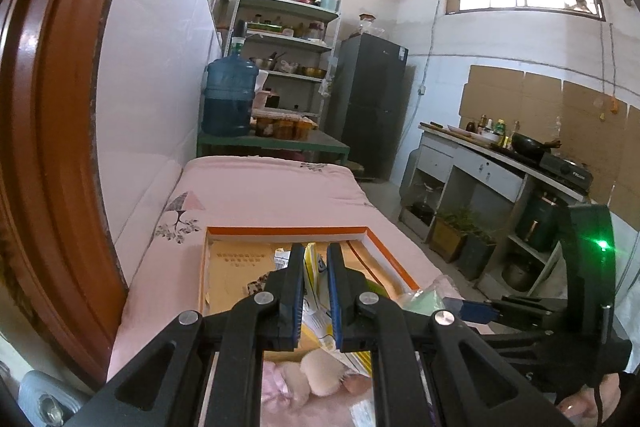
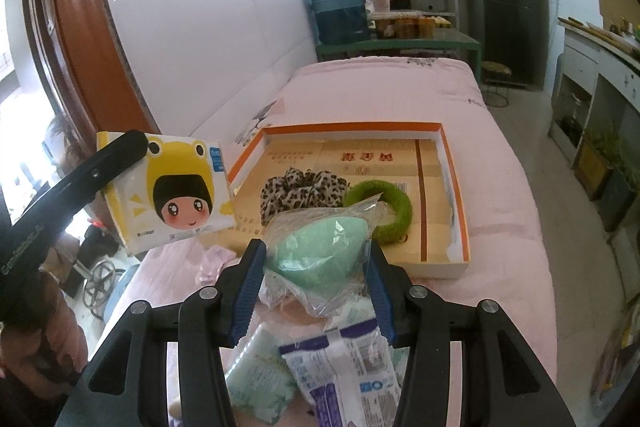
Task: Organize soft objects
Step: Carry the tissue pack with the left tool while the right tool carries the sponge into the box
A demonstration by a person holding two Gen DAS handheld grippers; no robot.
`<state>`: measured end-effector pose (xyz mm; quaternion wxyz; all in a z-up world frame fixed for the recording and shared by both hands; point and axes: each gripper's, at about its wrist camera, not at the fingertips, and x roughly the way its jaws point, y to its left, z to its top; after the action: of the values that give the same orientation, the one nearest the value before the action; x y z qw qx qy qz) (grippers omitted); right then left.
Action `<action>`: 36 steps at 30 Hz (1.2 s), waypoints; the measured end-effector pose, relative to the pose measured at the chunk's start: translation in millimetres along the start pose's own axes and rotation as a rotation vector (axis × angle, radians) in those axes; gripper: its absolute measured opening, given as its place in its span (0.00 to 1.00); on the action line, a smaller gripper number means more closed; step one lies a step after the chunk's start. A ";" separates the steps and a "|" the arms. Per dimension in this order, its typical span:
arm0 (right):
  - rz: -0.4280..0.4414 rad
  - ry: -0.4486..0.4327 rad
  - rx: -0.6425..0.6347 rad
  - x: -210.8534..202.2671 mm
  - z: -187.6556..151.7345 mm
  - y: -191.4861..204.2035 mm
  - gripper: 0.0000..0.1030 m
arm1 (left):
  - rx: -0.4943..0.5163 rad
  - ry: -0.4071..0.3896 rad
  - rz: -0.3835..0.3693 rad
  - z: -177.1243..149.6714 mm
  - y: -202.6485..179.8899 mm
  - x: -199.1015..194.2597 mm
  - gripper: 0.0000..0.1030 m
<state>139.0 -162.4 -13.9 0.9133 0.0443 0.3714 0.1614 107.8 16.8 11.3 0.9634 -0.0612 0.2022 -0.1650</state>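
My left gripper (image 1: 314, 259) is shut on a yellow cartoon tissue pack (image 1: 316, 291), held above the near-left corner of the orange-rimmed box (image 1: 288, 229); the right wrist view shows the pack (image 2: 176, 191) in the air left of the box (image 2: 352, 127). My right gripper (image 2: 316, 255) is shut on a clear bag with a green sponge (image 2: 320, 251), just before the box's near edge. Inside the box lie a leopard scrunchie (image 2: 300, 189) and a green fuzzy ring (image 2: 390, 211).
Tissue packets (image 2: 340, 371) and a pale green pack (image 2: 256, 379) lie on the pink bedcover (image 2: 500, 167) below my right gripper. A pink cloth (image 2: 214, 261) and beige puffs (image 1: 320, 371) lie nearby. A wall runs along the left; the floor drops off at right.
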 end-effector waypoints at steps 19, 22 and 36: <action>-0.019 -0.007 -0.005 41.6 41.9 -21.7 0.49 | 0.014 0.011 0.059 27.4 7.6 68.0 0.11; -0.023 -0.008 -0.007 48.8 48.6 -24.6 0.49 | 0.019 -0.009 0.067 33.5 8.8 75.0 0.11; -0.067 0.024 0.003 103.8 81.1 -48.6 0.49 | -0.047 0.065 0.053 40.5 36.5 128.2 0.11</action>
<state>277.6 -171.0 -34.2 0.9135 0.0314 0.3840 0.1308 245.9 9.2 -5.9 0.9587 -0.0732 0.2386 -0.1366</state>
